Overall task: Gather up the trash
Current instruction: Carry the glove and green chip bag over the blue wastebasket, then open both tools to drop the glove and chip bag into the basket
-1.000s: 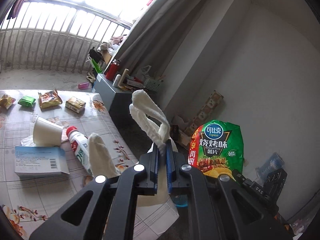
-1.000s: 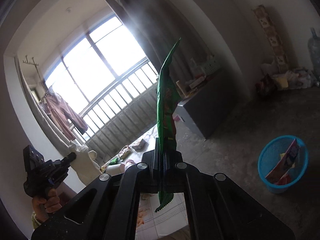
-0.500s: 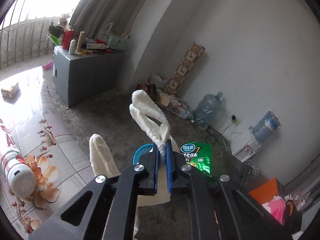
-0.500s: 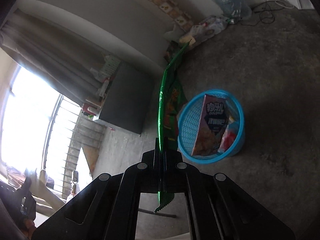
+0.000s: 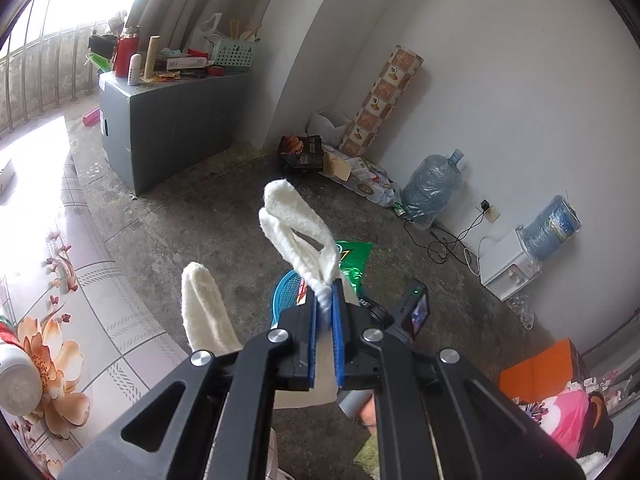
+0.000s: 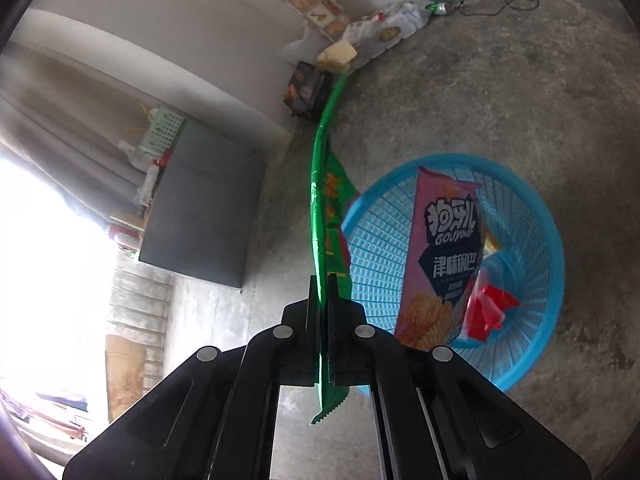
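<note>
Ahead of the left gripper, in its own view, the jaws are clamped on a white tissue whose loops stick up past the blue pads. Just beyond and below the tips lies a blue basket on the floor, mostly hidden by the gripper, with a green bag hanging over its far side and the right gripper's body beside it. Off to the left runs a flowered desk with a bottle lying on it, which looks like trash not yet collected. In the right wrist view, the right gripper is closed tight on the green bag, seen edge-on and rising straight out of the jaws. To the right of the tips, and close, sits the basket, already holding a pink snack bag and a red wrapper. So the job seems partly done: two pieces are binned, two more are carried to the basket but not released, and the desk has more. Only this view shows what the basket holds; only the left view shows the desk, the tissue and the other gripper.
</note>
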Action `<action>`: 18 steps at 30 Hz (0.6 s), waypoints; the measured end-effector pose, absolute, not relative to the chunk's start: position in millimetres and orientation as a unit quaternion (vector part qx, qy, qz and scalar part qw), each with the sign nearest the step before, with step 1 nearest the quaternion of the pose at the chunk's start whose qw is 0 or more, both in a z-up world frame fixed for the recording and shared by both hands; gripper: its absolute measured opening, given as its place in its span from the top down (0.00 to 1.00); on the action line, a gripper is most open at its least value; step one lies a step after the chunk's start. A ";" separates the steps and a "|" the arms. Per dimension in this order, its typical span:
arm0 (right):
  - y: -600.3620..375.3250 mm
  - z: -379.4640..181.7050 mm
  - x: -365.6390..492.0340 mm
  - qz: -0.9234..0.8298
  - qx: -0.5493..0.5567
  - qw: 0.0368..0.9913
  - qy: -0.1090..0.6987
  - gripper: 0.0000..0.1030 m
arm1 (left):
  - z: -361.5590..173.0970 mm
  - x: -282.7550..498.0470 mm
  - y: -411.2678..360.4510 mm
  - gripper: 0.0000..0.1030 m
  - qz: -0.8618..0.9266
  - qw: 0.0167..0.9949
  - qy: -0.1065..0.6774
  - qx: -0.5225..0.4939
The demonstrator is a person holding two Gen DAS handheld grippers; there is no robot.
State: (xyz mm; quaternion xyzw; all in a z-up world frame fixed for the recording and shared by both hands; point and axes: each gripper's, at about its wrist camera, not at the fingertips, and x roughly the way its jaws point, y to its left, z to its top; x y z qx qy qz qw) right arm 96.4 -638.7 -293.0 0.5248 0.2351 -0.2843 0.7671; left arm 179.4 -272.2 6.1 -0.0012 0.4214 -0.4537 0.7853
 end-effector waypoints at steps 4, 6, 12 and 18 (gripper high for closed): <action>-638.7 -328.7 99.7 -0.327 0.502 0.742 0.301 0.98 | 0.6 184.5 -277.3 0.94 -0.450 0.785 0.426 0.001; -634.3 -334.4 85.4 -0.333 0.496 0.738 0.312 0.98 | -2.8 186.8 -278.0 0.94 -0.447 0.785 0.429 0.000; -622.6 -336.4 29.2 -0.348 0.493 0.729 0.322 0.97 | -17.7 188.4 -300.7 0.94 -0.453 0.771 0.447 0.001; -630.3 -340.6 7.3 -0.326 0.536 0.715 0.309 0.92 | -43.6 189.7 -373.3 0.94 -0.461 0.744 0.483 0.019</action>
